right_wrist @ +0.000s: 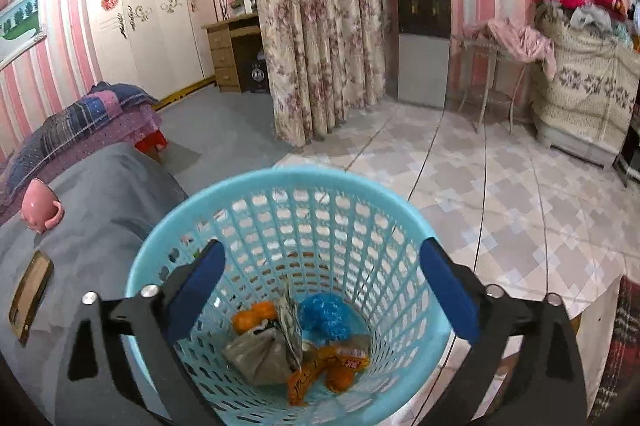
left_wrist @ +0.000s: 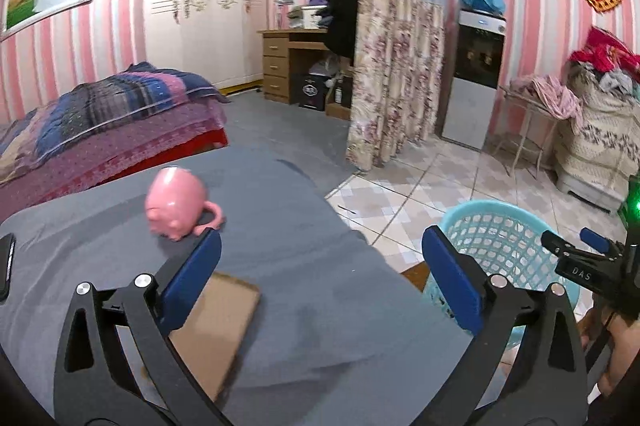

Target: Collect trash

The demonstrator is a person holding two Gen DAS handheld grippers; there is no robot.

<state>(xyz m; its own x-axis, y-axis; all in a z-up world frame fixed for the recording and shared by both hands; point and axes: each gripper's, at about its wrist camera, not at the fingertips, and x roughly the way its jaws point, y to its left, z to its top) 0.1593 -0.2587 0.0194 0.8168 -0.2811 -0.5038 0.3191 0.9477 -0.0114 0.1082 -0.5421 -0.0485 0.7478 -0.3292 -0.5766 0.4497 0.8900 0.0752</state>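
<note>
A light blue mesh waste basket (right_wrist: 296, 182) stands on the tiled floor beside a table with a grey cloth (right_wrist: 104, 194). In it lie orange wrappers (right_wrist: 320, 370), a crumpled grey bag (right_wrist: 260, 354) and a blue crumpled bag (right_wrist: 324, 314). My right gripper (right_wrist: 320, 266) is open and empty, held over the basket's mouth. My left gripper (left_wrist: 320, 250) is open and empty above the grey cloth (left_wrist: 304, 234); the basket (left_wrist: 496, 226) shows to its right, with the right gripper (left_wrist: 568, 246) over it.
On the table are a pink pig-shaped mug (left_wrist: 178, 204), a flat brown cardboard piece (left_wrist: 220, 322) and a dark phone (left_wrist: 6, 266) at the left edge. A bed (left_wrist: 104, 122), a curtain (left_wrist: 396, 78) and a water dispenser (left_wrist: 476, 74) stand beyond.
</note>
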